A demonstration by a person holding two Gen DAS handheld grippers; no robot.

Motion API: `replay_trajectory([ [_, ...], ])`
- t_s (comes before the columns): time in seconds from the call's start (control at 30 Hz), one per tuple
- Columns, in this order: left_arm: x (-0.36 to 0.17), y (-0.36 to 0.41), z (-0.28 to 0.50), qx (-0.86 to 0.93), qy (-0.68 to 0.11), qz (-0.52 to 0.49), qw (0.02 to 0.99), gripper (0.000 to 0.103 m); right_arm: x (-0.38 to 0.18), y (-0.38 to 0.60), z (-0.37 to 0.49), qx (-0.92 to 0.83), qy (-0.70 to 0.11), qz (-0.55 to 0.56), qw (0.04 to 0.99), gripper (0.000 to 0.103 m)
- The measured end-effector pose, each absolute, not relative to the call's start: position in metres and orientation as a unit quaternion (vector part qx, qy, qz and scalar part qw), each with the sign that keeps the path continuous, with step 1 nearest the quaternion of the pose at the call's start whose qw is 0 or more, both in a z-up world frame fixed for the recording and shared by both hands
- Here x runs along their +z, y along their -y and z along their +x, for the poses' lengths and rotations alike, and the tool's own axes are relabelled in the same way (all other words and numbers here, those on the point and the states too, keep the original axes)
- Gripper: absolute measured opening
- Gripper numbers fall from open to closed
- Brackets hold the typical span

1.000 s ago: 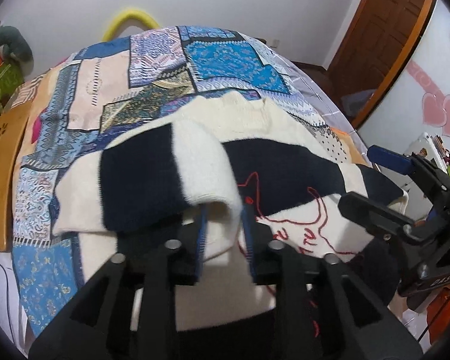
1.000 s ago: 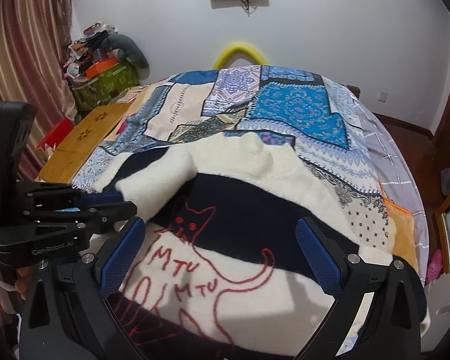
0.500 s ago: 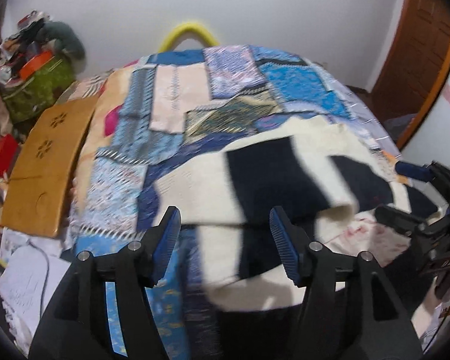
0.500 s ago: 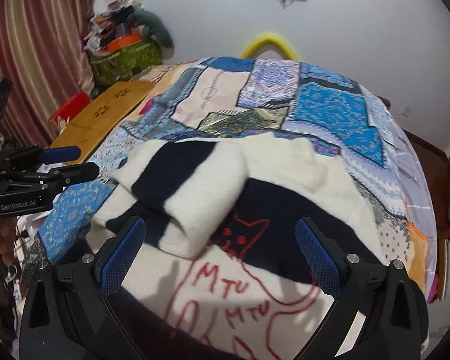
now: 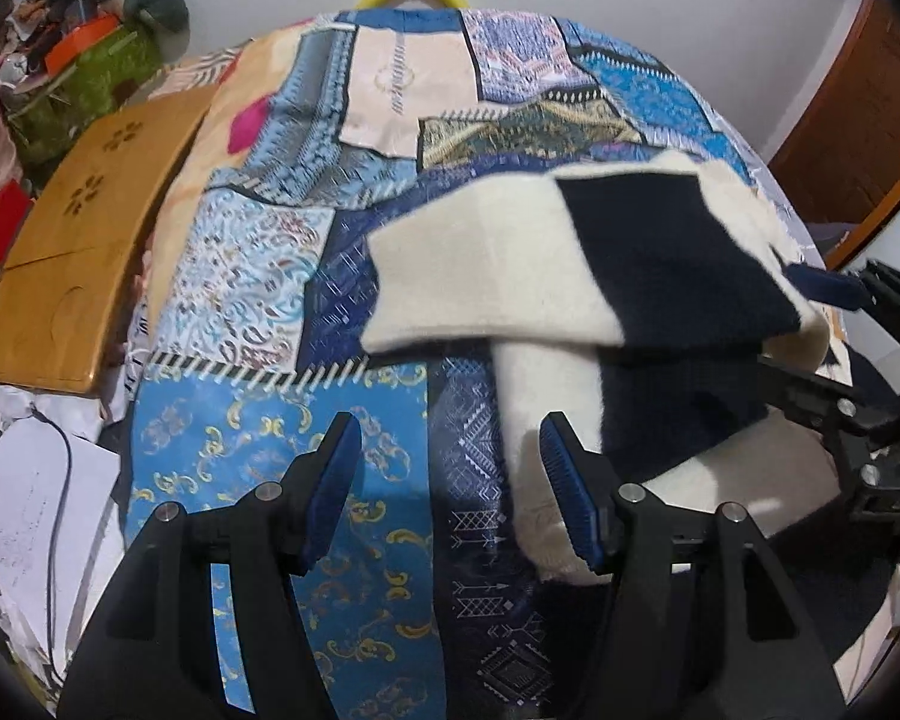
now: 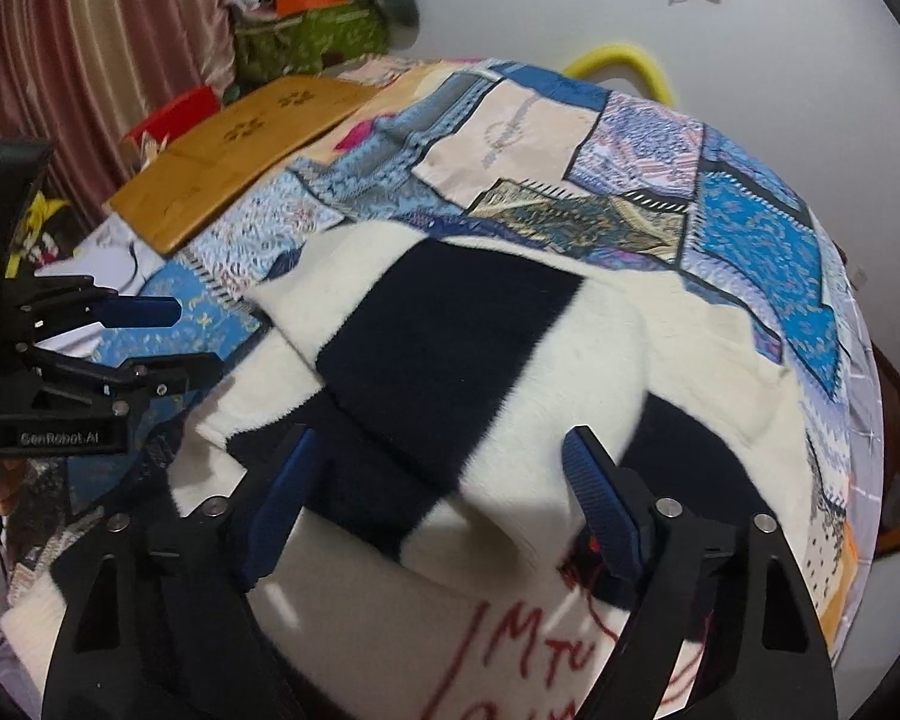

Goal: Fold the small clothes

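Far left, off the bed: a wooden board [image 5: 84, 252] leaning at the mattress edge, loose papers [image 5: 36, 510] below it, clutter piled in the corner behind.

Left gripper [image 5: 450, 492]: jaws wide apart, nothing between them. It hangs over bare patchwork bedspread [image 5: 258, 276], just beside the sweater's left edge; the near pad looks close to the cream hem, contact uncertain.

Centre: cream-and-navy striped sweater [image 6: 450, 360] lies flat on the bedspread, near the foot of the bed. One sleeve [image 5: 570, 264] is folded across the body, cuff end pointing left. Red stitched cat outline and lettering [image 6: 546, 648] show on the front, low in the right wrist view.

Right gripper [image 6: 444, 492]: jaws spread wide, empty, poised over the folded sleeve and chest.

Handling, as a judgement: thick fuzzy knit, soft and limp, light for its bulk, not slippery and not fragile. It will sag and drag along the bedspread unless lifted clear. Best holds are probably doubled edges, such as the hem corner or shoulder seam, pinching through both layers so the folded sleeve does not slide off. The opposite sleeve is not visible.
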State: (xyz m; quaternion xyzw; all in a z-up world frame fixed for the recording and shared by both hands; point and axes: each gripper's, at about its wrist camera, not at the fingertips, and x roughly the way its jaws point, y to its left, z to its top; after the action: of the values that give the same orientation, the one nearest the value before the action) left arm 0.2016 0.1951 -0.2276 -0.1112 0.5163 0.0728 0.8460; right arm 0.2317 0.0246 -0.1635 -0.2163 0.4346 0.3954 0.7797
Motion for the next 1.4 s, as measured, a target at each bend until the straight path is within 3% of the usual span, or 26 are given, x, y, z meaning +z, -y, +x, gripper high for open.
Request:
replay_trajectory([
  [0.3,-0.242,-0.193,0.205,0.057,-0.526,-0.125,0.839,0.061,-0.194,-0.037,0.24,0.393,-0.468,-0.243,0.753,0.075],
  [0.5,-0.245,-0.192,0.207,0.061,-0.529,-0.134,0.836,0.062,-0.191,-0.03,0.245,0.378,-0.465,-0.238,0.764,0.037],
  [0.57,-0.245,-0.191,0.206,0.062,-0.53,-0.133,0.835,0.062,-0.188,-0.026,0.245,0.381,-0.462,-0.241,0.764,0.02],
  [0.67,-0.246,-0.189,0.207,0.068,-0.531,-0.126,0.835,0.065,-0.18,-0.018,0.249,0.381,-0.455,-0.229,0.771,0.012],
  [1.07,-0.247,-0.18,0.207,0.085,-0.534,-0.094,0.836,0.072,-0.137,0.052,0.258,0.337,-0.423,-0.139,0.829,0.008],
  [1.4,-0.249,-0.17,0.21,0.097,-0.533,-0.065,0.838,0.083,-0.16,0.1,0.261,0.318,-0.473,-0.109,0.814,0.008],
])
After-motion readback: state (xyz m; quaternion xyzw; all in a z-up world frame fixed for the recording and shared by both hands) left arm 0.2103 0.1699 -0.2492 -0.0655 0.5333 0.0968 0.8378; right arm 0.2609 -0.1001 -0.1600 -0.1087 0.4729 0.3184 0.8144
